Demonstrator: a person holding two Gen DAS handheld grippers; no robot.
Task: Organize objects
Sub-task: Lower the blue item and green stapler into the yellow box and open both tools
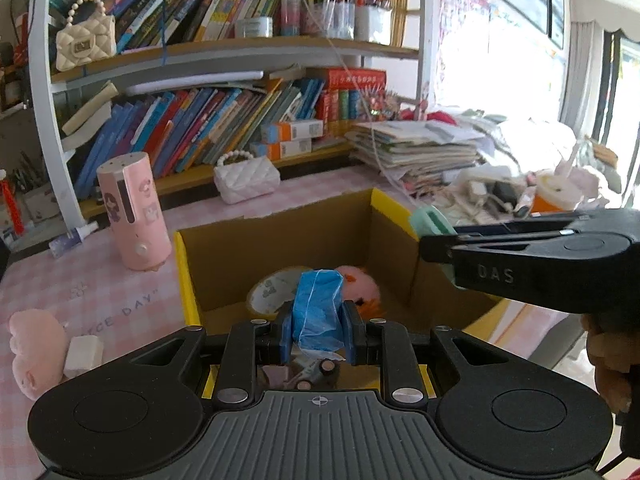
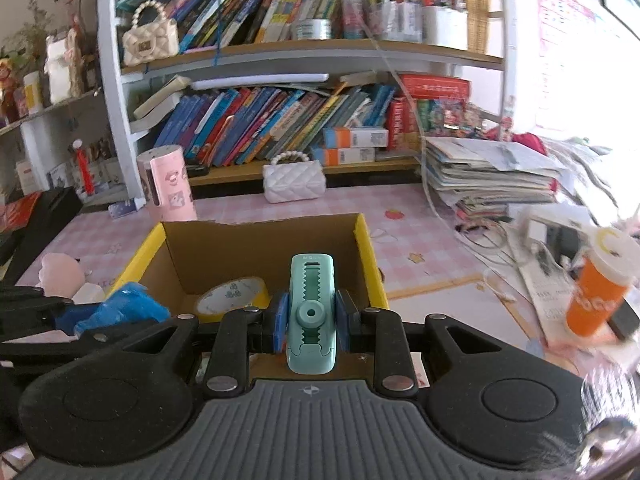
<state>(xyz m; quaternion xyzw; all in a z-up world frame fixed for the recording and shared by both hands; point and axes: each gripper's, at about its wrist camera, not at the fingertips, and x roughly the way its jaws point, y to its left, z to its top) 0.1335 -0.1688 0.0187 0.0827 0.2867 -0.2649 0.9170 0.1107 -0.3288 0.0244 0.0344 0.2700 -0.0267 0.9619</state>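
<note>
Two grippers, both over open cardboard box (image 2: pixel 256 236) with yellow-edged walls, on pink checked tabletop (image 2: pixel 420 236). Left gripper (image 1: pixel 318 332): clamped on crumpled blue plastic wad (image 1: pixel 318 312), held above box interior near front wall. Right gripper (image 2: pixel 310 322): clamped on mint-green plastic stationery piece with toothed slot (image 2: pixel 311 308), pointed forward over front edge of box; exact kind of item not determinable. Inside box: roll of yellow-edged tape (image 2: pixel 232 294) lying flat on floor; pink plush (image 1: pixel 358 284) beside it, touching or nearly so. Outside box, left side: pink cylindrical dispenser (image 1: pixel 134 210), upright; second pink plush (image 1: pixel 34 348) with small white block (image 1: pixel 84 354) against it. Behind box: white quilted purse with bead handle (image 2: pixel 293 180), on tabletop before lower bookshelf (image 2: pixel 280 120). Upper shelf: cream quilted purse (image 2: pixel 150 38). Right side: stack of papers (image 2: pixel 488 172); orange cup with pale lid (image 2: pixel 600 284), blurred.
</note>
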